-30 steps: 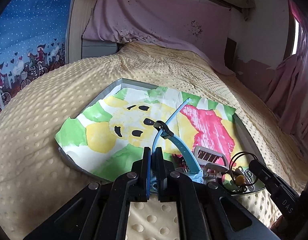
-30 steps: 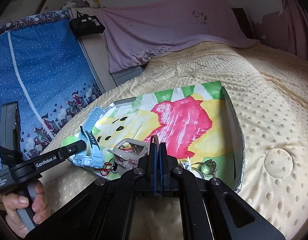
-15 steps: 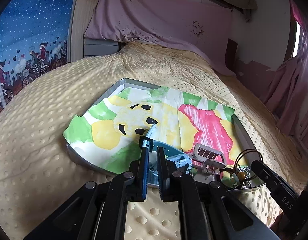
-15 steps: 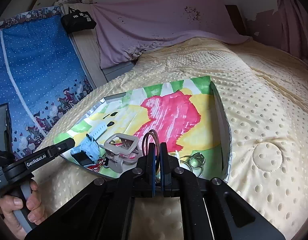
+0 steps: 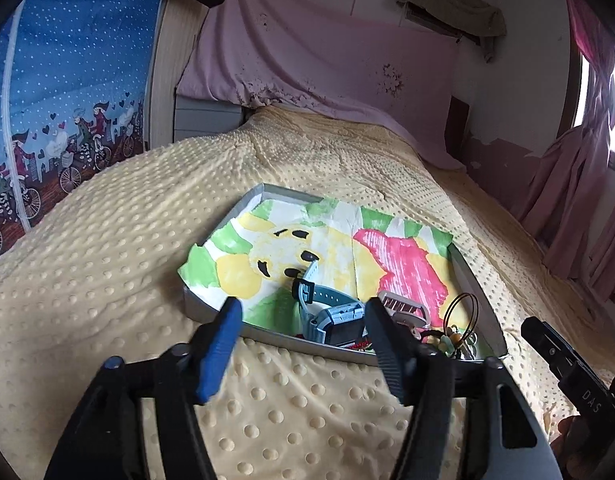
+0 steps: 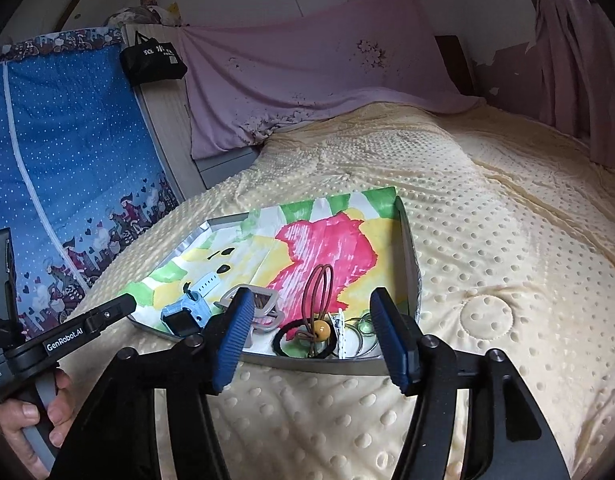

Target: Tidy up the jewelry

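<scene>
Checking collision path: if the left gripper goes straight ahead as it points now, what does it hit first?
Probably the blue watch, lying just inside the near rim of the tray. The left gripper is open, and the watch sits between its fingertips in the left wrist view. If it runs low, the rim comes first; depth is unclear.

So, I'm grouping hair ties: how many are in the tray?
2: a brown bead tie by the tray's near wall, and a black tie lying around its base. Others may hide under clutter.

Bed (image 5: 347,168) covered by yellow dotted blanket (image 6: 507,240). Grey tray (image 6: 409,240) with painted paper liner rests flat on blanket, near its front edge.
</scene>
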A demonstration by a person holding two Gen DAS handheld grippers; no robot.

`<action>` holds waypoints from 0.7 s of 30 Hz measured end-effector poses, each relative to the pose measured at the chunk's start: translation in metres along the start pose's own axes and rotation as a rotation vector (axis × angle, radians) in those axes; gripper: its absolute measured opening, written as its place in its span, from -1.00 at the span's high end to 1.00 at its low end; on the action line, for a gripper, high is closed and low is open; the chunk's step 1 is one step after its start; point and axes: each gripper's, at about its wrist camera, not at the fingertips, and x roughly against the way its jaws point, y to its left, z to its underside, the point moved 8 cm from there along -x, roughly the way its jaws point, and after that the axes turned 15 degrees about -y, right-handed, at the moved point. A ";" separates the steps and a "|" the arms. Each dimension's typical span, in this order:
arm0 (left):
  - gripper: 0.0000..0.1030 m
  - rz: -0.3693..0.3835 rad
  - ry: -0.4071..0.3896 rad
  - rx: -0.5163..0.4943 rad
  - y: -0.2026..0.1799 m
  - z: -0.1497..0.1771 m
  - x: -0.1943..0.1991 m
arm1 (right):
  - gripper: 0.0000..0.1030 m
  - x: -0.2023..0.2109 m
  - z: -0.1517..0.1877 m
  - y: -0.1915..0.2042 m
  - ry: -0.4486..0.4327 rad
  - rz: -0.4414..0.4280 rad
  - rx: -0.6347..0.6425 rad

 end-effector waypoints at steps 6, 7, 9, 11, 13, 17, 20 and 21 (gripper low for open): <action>-0.66 0.006 -0.052 -0.017 0.007 -0.013 0.031 | -0.27 0.027 -0.011 0.007 -0.033 0.000 0.032; -0.74 0.006 -0.072 -0.014 0.009 -0.015 0.038 | -0.29 0.030 -0.013 0.009 -0.038 -0.001 0.038; -0.82 0.006 -0.103 -0.015 0.012 -0.017 0.050 | -0.35 0.039 -0.016 0.013 -0.056 -0.001 0.047; -0.87 0.004 -0.123 -0.020 0.014 -0.019 0.061 | -0.49 0.049 -0.021 0.016 -0.080 0.002 0.054; -0.96 -0.002 -0.149 -0.023 0.018 -0.022 0.073 | -0.59 0.061 -0.026 0.022 -0.108 -0.001 0.067; -1.00 -0.006 -0.196 -0.020 0.023 -0.025 0.095 | -0.84 0.087 -0.036 0.034 -0.169 0.009 0.097; -1.00 -0.008 -0.212 -0.026 0.026 -0.025 0.110 | -0.92 0.108 -0.041 0.043 -0.211 0.010 0.108; -1.00 -0.006 -0.218 -0.030 0.028 -0.025 0.116 | -0.94 0.114 -0.042 0.046 -0.222 0.010 0.112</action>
